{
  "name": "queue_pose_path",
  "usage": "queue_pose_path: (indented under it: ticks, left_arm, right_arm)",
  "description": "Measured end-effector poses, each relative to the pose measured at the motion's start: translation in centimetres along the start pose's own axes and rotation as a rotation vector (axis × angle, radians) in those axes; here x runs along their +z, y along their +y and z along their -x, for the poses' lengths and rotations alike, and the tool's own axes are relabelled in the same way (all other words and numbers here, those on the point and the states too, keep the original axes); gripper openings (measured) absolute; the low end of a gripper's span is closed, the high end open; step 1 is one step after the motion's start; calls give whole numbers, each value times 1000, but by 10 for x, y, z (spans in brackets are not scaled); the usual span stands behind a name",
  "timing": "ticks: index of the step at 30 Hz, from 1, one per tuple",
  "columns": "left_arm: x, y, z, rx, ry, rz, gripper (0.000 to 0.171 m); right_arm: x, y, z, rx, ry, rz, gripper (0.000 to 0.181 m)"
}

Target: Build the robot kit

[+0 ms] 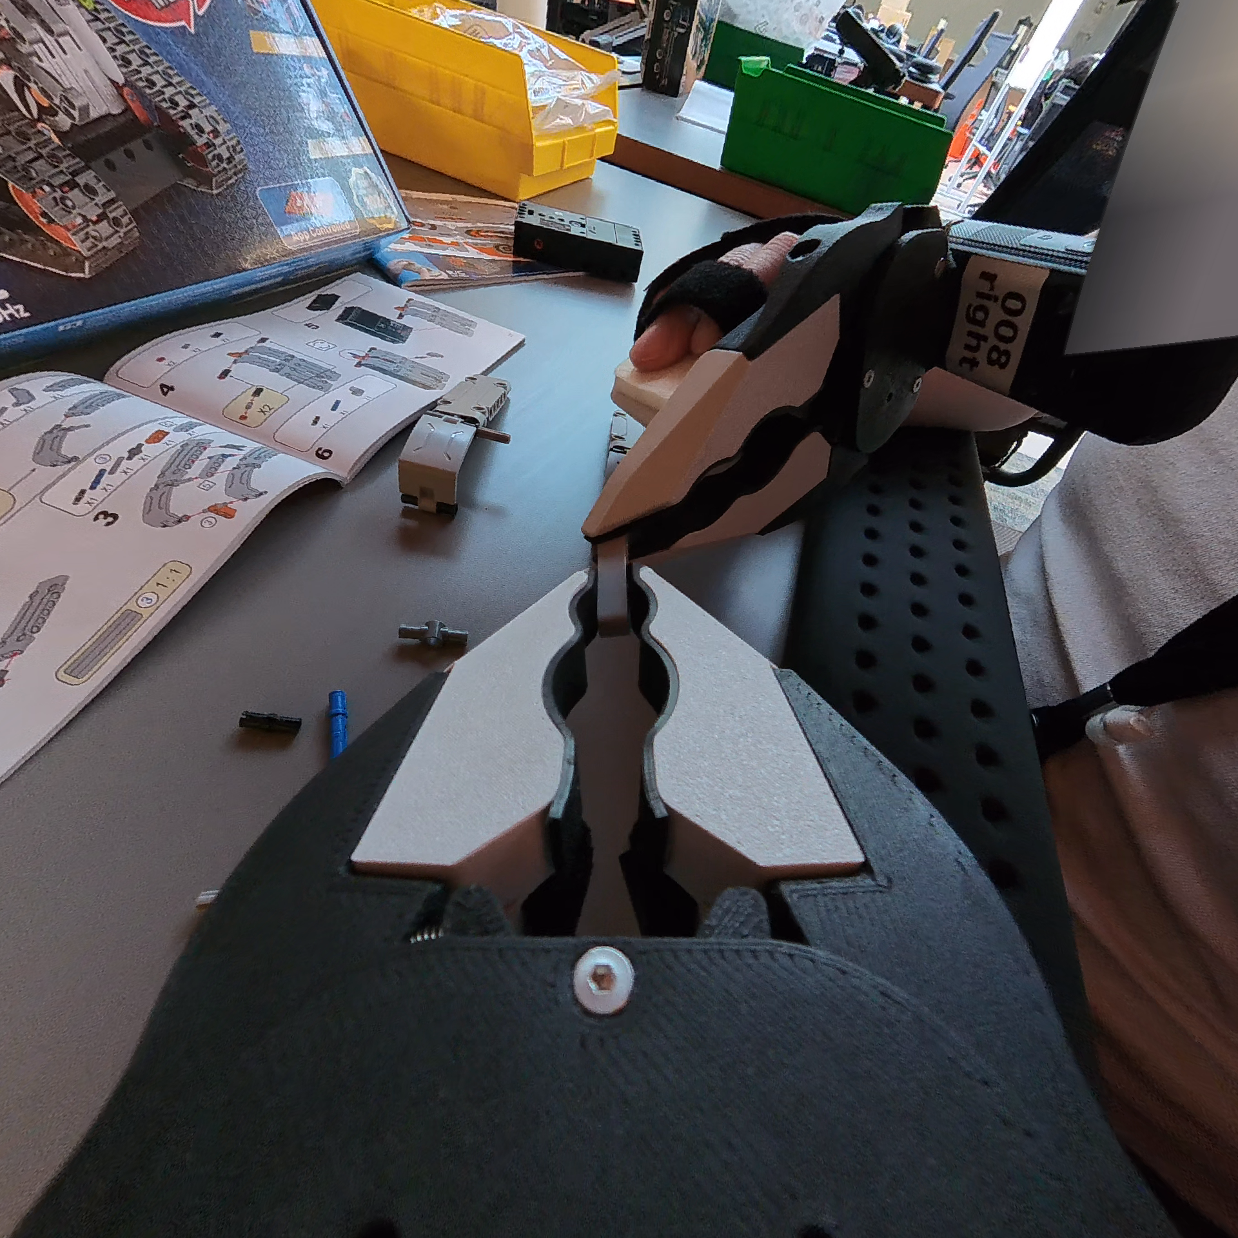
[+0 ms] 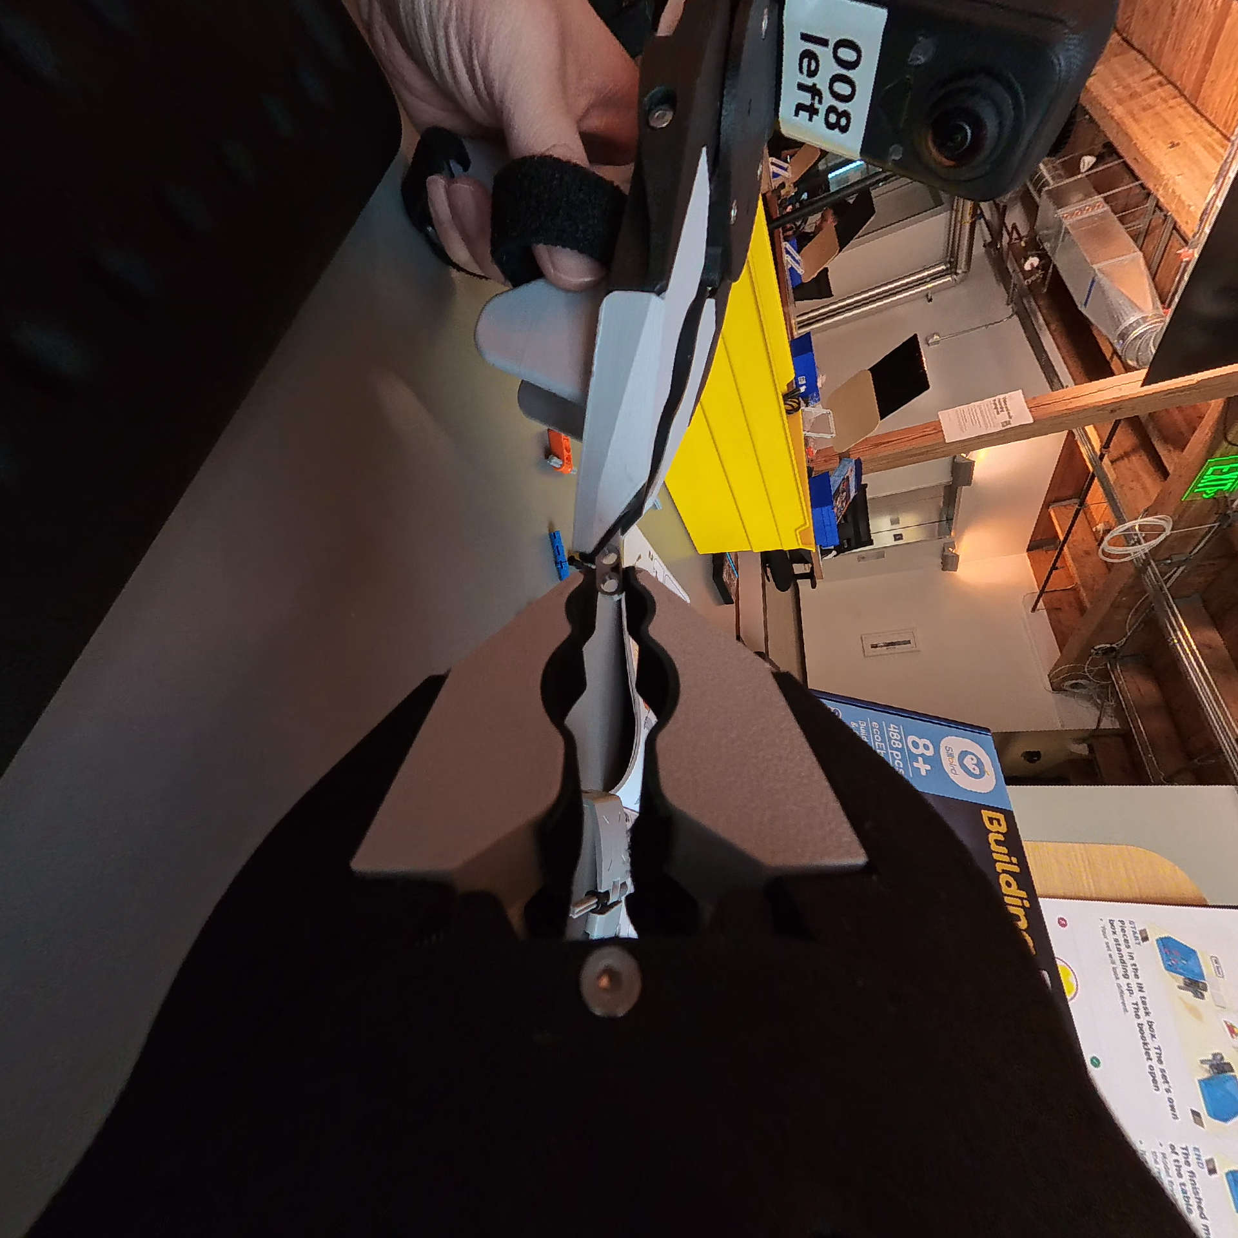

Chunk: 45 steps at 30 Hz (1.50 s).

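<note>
Starting at the left of the left wrist view, we see a blue kit box (image 1: 167, 134) standing on the worktop (image 1: 201, 837), with an open instruction booklet (image 1: 201, 455) lying before it. A black pin (image 1: 270, 721) and a blue pin (image 1: 338, 720) rest just beside each other near the booklet's corner; a grey connector (image 1: 433, 633) lies a little farther on, and a grey-and-white assembly (image 1: 449, 449) beyond that.

At centre, we find our left tool (image 1: 611, 589) nearly closed, its tips pinching a small grey beam (image 1: 613, 593). The beam's long axis runs straight on along the fingers, away from us, towards the right tool (image 1: 606, 536).

The right tool comes in from the upper right, tilted down, and its closed tips grip the beam's far end. So both tools meet tip to tip above the worktop, each holding one end. The right wrist view shows two holes in the beam.
</note>
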<state>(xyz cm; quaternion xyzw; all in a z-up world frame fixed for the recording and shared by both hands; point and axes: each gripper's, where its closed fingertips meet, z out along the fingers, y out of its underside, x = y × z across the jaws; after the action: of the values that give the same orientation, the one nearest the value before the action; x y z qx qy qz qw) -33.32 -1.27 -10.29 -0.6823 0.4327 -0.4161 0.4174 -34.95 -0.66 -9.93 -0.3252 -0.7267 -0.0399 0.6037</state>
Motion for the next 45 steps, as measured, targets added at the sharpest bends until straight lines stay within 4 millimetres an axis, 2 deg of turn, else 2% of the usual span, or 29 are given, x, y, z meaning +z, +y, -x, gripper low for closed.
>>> queue_pose_path:
  ticks: [8,10,16,31,37,40,42,43,45]
  left_arm:
    - [-1,-1,-1,-3,12,-9,12]
    - [-1,-1,-1,0,9,-10,6]
    - [-1,-1,-2,-1,18,-10,10]
    - [0,1,-2,-3,16,8,6]
    - [-6,-4,2,-1,-7,-29,6]
    - [-9,-7,4,-1,-21,-52,6]
    - [-12,-10,6,4,-37,-71,6]
    - [-13,-12,7,4,-41,-81,6]
    - [-14,-13,8,0,-48,-94,6]
  right_arm:
    - [-1,-1,-2,3,10,-7,7]
    - [-2,-1,-2,4,9,-9,7]
    - [-2,-4,0,3,-1,-20,7]
    - [-3,-4,3,24,-27,-26,8]
    - [-3,-5,1,13,1,-28,14]
    - [-7,-2,-8,47,26,-30,16]
    - [-13,-1,-27,137,81,-78,16]
    - [-17,5,-40,201,113,-90,17]
    - [-20,28,-64,341,156,-58,23]
